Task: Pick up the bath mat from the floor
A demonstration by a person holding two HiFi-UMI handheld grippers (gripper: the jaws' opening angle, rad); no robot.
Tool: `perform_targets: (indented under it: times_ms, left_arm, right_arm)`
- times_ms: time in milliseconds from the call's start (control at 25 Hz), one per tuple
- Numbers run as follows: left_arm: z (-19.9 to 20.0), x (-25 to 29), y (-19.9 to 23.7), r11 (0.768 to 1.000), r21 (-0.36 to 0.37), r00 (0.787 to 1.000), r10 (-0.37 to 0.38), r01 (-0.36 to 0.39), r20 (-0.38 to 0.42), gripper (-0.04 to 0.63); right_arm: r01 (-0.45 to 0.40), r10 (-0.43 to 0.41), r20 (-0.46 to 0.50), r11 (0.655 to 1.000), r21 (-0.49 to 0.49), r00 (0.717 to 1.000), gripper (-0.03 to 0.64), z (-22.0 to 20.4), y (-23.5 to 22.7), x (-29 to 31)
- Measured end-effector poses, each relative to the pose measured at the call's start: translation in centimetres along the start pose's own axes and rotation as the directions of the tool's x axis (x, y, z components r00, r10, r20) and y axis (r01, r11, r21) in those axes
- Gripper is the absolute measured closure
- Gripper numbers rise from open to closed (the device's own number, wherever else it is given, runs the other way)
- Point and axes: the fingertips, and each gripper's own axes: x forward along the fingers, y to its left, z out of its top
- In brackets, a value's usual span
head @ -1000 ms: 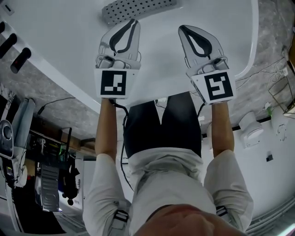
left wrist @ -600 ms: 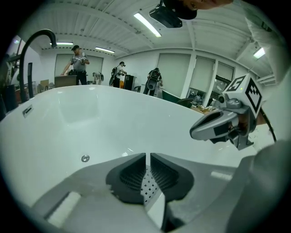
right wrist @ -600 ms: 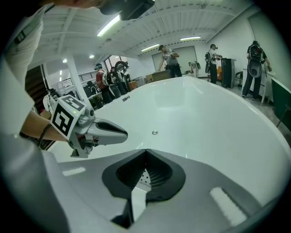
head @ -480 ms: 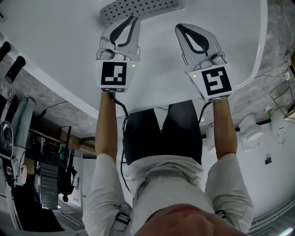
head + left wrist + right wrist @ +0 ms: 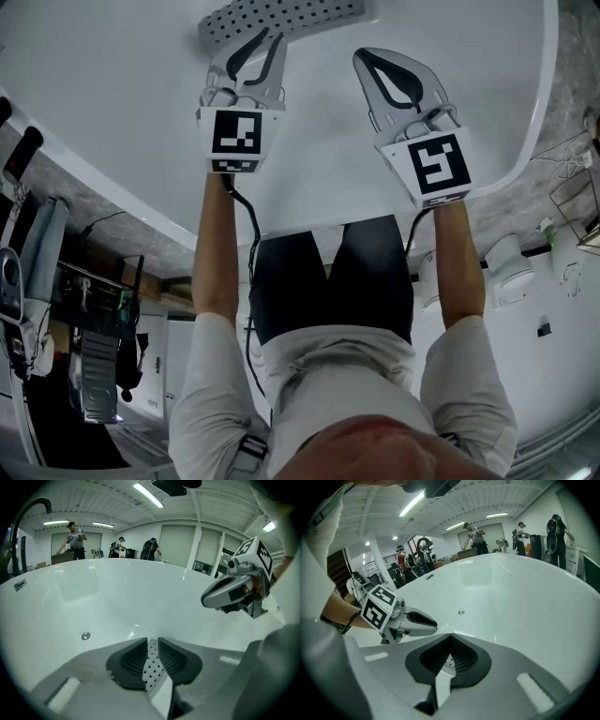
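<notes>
Bath mat (image 5: 281,17) lying flat on bathtub (image 5: 112,94) bottom, 12 o'clock in head view. Left gripper (image 5: 266,37) hanging at mat's near edge — jaws just opening, narrow gap, nothing pinched. Right gripper (image 5: 362,54) at 1 o'clock — jaws closed, empty.

**Both arms reach forward, left jaws parting**

We stretch our left forearm (image 5: 214,253) and right forearm (image 5: 461,267) forward, side by side and apart. Each gripper angles downward, its marker cube facing up at us. Our left gripper (image 5: 266,37) has just been opening its jaws: a narrow slit now separates the pads, which clamp nothing. Our right gripper (image 5: 362,54) has its jaw tips touching, closed and empty.
</notes>
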Motion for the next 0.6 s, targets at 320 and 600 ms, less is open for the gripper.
perform_targets:
  times_ms: [320,600]
  left_arm:
    - [-3.3,3.2,0.7,0.999,0.027,0.999,-0.022,0.023,-0.044,0.515]
    - [-5.7,5.2,1.1,0.998,0.043,0.996,-0.037,0.041,-0.084,0.492]
  right_arm:
    - [-0.011,0.011,-0.003,1.0,0.004,1.0,0.615,-1.1,-0.7,1.2]
    - [0.001,-0.001,-0.021,1.0,0.009,1.0,0.615,-2.0,-1.2,2.0]
